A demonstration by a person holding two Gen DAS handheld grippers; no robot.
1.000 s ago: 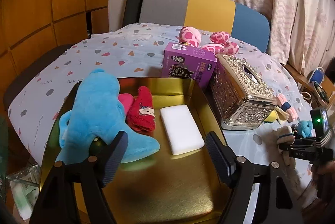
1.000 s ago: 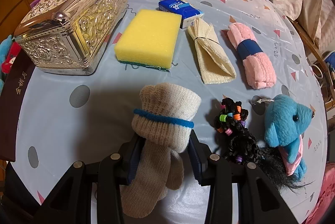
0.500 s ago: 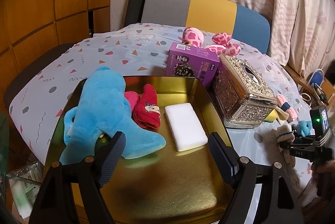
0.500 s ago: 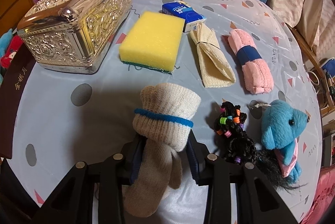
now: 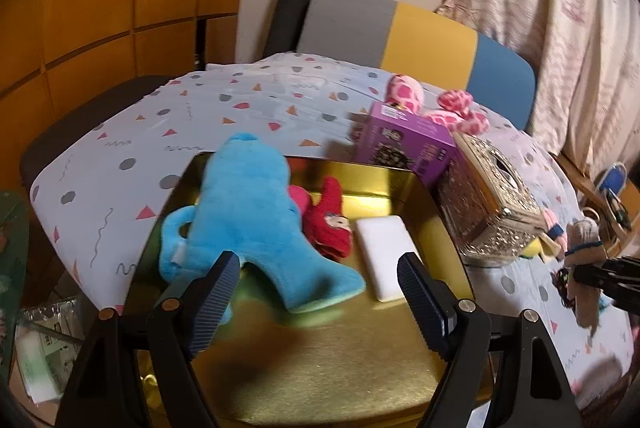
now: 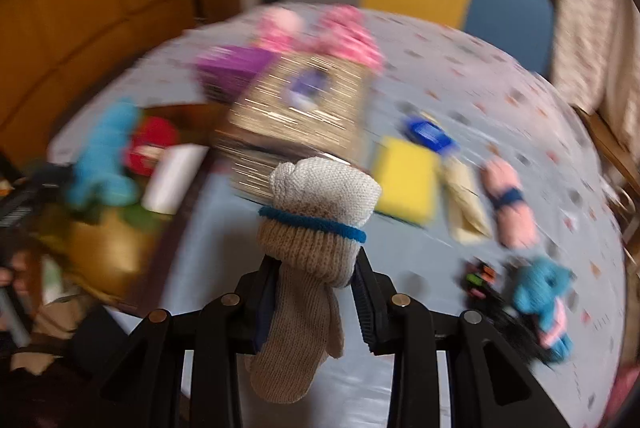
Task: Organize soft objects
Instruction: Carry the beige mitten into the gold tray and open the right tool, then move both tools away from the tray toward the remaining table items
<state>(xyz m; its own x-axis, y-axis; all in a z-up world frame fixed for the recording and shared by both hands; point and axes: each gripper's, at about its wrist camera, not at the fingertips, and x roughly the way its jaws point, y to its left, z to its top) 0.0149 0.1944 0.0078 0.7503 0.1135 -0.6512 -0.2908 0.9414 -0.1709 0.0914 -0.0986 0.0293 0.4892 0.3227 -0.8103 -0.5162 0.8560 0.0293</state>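
Note:
My right gripper (image 6: 316,282) is shut on a beige knit sock bundle with a blue band (image 6: 316,212) and holds it lifted above the table; it also shows in the left wrist view (image 5: 584,248). My left gripper (image 5: 318,292) is open and empty above the gold tray (image 5: 320,368). In the tray lie a big blue plush (image 5: 248,212), a red sock (image 5: 330,224) and a white sponge (image 5: 386,256). On the table remain a yellow sponge (image 6: 404,180), a cream cloth (image 6: 466,212), a pink roll (image 6: 508,212), a small blue plush (image 6: 540,288) and black hair ties (image 6: 480,280).
An ornate silver tissue box (image 5: 488,200) stands right of the tray, a purple box (image 5: 404,144) and a pink spotted plush (image 5: 432,104) behind it. A blue tissue pack (image 6: 430,134) lies by the yellow sponge. A chair (image 5: 400,32) stands beyond the table.
My right gripper has lifted the sock bundle off the table and swung up and left toward the tray; its view is blurred. My left gripper has drawn back a little.

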